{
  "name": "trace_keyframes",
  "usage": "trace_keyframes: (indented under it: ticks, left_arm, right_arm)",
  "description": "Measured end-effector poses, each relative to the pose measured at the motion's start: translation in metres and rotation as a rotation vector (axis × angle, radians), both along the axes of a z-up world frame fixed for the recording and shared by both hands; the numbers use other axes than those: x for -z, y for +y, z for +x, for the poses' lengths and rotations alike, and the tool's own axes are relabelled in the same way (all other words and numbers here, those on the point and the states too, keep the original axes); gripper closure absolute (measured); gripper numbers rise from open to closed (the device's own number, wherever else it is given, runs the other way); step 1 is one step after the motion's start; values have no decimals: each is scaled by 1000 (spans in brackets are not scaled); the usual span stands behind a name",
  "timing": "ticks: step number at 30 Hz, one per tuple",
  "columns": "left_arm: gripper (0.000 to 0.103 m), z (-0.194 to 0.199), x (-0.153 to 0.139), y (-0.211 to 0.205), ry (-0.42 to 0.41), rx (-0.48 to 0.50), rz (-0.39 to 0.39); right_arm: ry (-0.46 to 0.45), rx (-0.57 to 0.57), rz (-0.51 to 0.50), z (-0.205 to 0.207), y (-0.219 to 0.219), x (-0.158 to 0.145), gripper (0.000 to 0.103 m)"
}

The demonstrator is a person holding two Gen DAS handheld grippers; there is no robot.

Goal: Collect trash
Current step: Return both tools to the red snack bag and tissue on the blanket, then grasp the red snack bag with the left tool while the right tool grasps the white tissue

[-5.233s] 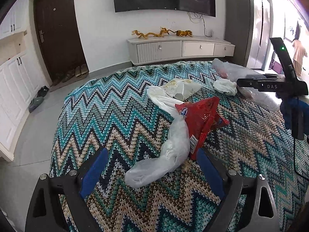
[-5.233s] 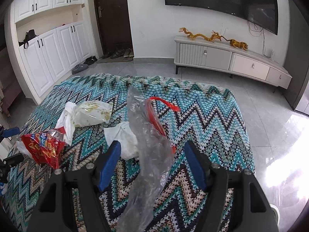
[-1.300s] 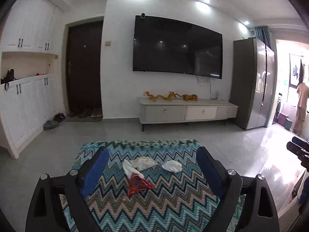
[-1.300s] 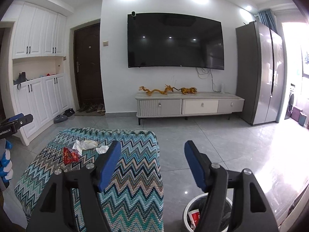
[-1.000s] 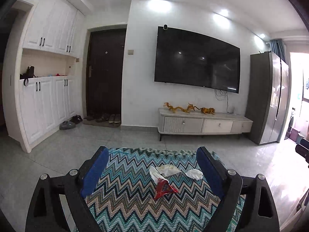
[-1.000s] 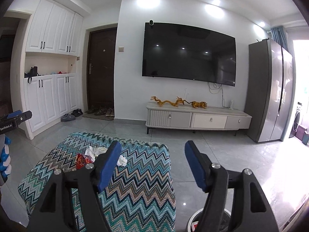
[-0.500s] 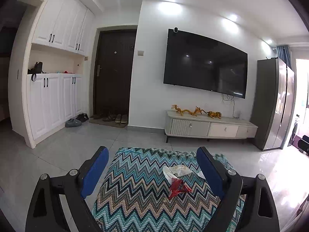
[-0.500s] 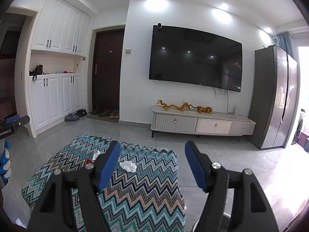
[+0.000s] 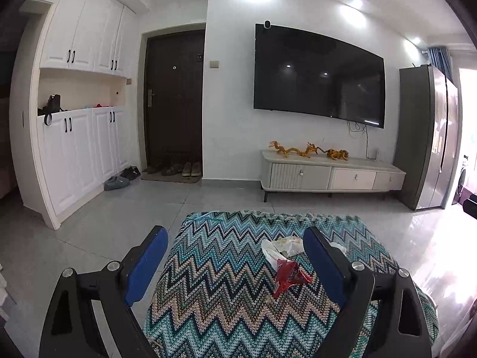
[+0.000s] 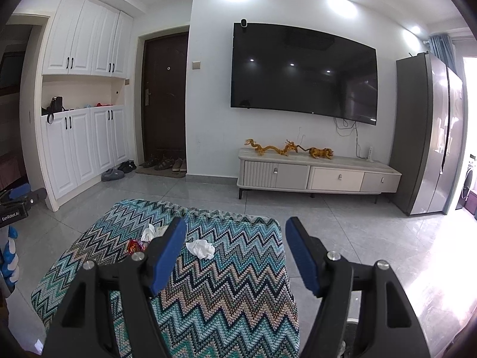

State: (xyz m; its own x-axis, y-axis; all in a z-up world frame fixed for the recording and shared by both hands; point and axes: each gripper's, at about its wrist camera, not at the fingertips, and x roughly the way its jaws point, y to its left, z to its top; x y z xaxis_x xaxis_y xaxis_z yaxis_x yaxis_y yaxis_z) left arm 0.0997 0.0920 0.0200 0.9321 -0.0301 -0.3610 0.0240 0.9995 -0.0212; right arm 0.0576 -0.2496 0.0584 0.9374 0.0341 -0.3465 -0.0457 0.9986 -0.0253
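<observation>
Left gripper (image 9: 235,256) and right gripper (image 10: 235,252): jaws spread, both empty. Ahead on the zigzag blanket (image 9: 214,286), uncollected: red wrapper (image 9: 287,274), white bag (image 9: 278,247), crumpled tissue (image 10: 201,248); collection judged unfinished

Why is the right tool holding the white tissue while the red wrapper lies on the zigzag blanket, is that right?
Not quite. The right tool is open and empty; in the right wrist view the white tissue lies on the zigzag blanket. The red wrapper does lie on the blanket.
</observation>
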Motion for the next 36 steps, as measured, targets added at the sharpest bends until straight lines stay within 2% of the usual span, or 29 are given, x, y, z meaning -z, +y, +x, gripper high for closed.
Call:
trace_keyframes:
  ticks: [12,19,32,36]
  left_arm:
    - [11,35,32,-33,98,31,95]
    - [11,51,43,-43,132,49,121]
    - [11,86,70,-50,203,72,130]
    - [11,98,84,-42,249,114,72]
  right_arm:
    - [99,-13,38,44,-5,42,35]
    - [139,-20,53,66,-6,60,35]
    - [225,-76,46,114,11,91,35]
    - [261,-113,47,136,19,104,35]
